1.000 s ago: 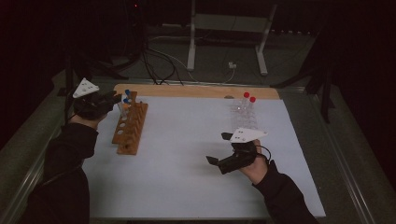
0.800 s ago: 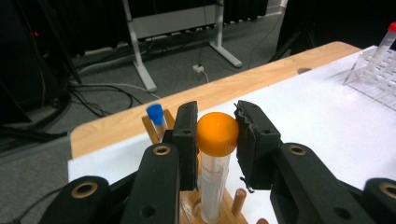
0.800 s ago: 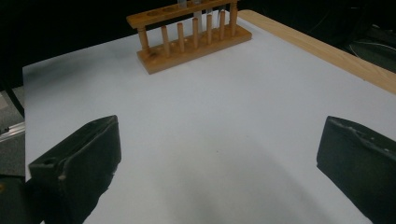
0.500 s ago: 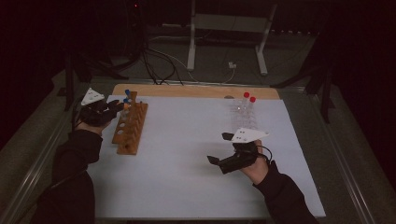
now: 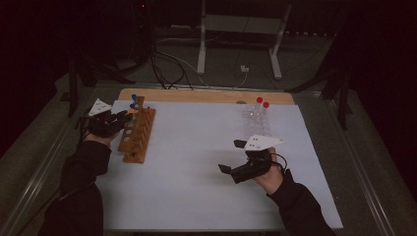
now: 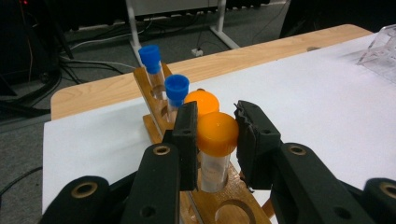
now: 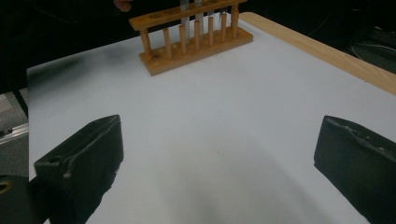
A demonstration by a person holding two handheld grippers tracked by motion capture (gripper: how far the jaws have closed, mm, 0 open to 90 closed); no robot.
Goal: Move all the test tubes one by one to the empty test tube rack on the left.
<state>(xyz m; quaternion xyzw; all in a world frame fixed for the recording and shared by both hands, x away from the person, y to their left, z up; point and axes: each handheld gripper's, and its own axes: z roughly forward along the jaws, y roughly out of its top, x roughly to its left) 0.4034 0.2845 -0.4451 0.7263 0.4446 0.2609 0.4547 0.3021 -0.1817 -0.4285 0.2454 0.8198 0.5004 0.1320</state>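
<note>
no readable text, labels or numbers (tubes unmarked)

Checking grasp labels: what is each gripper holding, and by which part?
The left gripper is shut on the orange-capped tube, pads at its cap, tube standing in the wooden rack. The right gripper is open, holding nothing.

Rack looks like varnished wood, tubes are clear plastic with smooth, slightly glossy orange and blue caps. Tongs are matt black plastic. Tabletop has matt white paper, bare wood edge.
</note>
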